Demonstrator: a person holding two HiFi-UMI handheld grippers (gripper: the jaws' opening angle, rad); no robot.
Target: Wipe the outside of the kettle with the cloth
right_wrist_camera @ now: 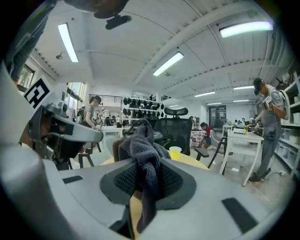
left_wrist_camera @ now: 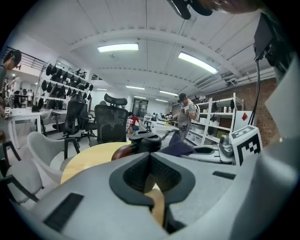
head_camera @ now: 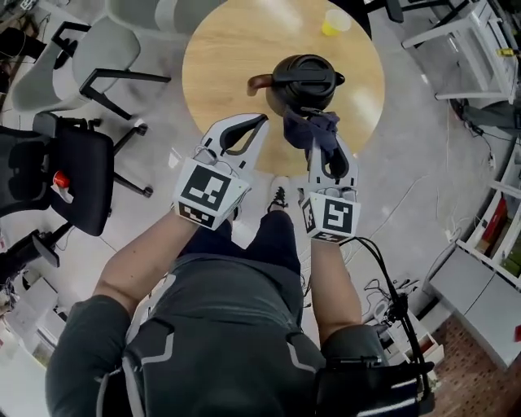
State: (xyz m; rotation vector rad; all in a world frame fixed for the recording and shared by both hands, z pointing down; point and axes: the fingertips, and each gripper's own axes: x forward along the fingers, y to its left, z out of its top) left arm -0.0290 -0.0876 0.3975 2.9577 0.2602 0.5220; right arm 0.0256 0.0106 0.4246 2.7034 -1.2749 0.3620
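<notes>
A black kettle (head_camera: 305, 81) with a brown handle stands on the near half of a round wooden table (head_camera: 220, 57). My right gripper (head_camera: 326, 135) is shut on a dark blue-grey cloth (head_camera: 313, 128), which bunches up at the kettle's near side. In the right gripper view the cloth (right_wrist_camera: 144, 152) hangs between the jaws and hides most of the kettle. My left gripper (head_camera: 262, 120) is shut on nothing, just left of the cloth and short of the kettle. The left gripper view shows the kettle (left_wrist_camera: 145, 143) right beyond its tips (left_wrist_camera: 150, 153).
A yellow cup (head_camera: 335, 23) sits at the table's far edge. A black office chair (head_camera: 77, 171) and a grey chair (head_camera: 98, 57) stand to the left. White shelving (head_camera: 464, 41) and cables lie to the right. People work at desks in the background.
</notes>
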